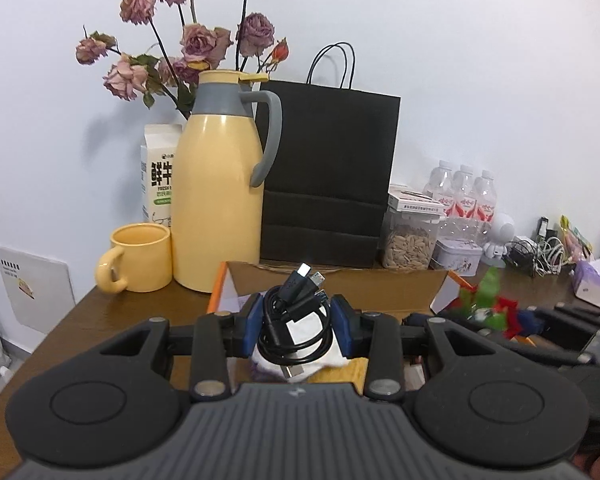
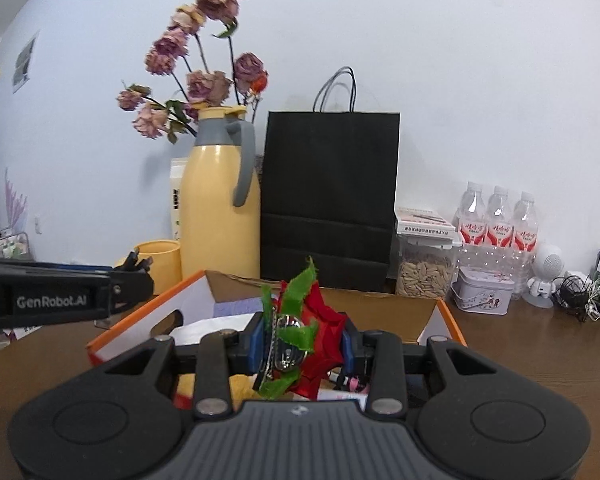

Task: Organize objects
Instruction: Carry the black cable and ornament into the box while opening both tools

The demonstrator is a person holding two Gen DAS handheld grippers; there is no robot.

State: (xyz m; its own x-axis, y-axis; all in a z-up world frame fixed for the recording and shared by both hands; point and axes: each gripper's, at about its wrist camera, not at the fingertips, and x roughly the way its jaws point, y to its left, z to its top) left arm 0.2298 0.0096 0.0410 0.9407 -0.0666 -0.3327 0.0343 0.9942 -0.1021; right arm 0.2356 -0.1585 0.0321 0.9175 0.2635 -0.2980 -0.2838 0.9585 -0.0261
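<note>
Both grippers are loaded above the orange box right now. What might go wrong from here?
1. The coiled black USB cable is pinched only at its sides by the left gripper; its loose plug ends stick up and could slip or snag on the orange-edged cardboard box.
2. The red-and-green fabric flower bulges beyond the right gripper, so it may twist free.
3. The grippers are close together and could collide.

Left gripper [image 1: 298,326]: pointing forward and slightly downward, blue pads [image 1: 253,320] closed against a coiled bundle held between them, level across. Right gripper [image 2: 305,344]: same attitude, jaws clamped partway on a bulky item, pads [image 2: 256,342] pressing both its sides. The two grippers sit side by side, near each other, each visible at the edge of the other's view.
</note>
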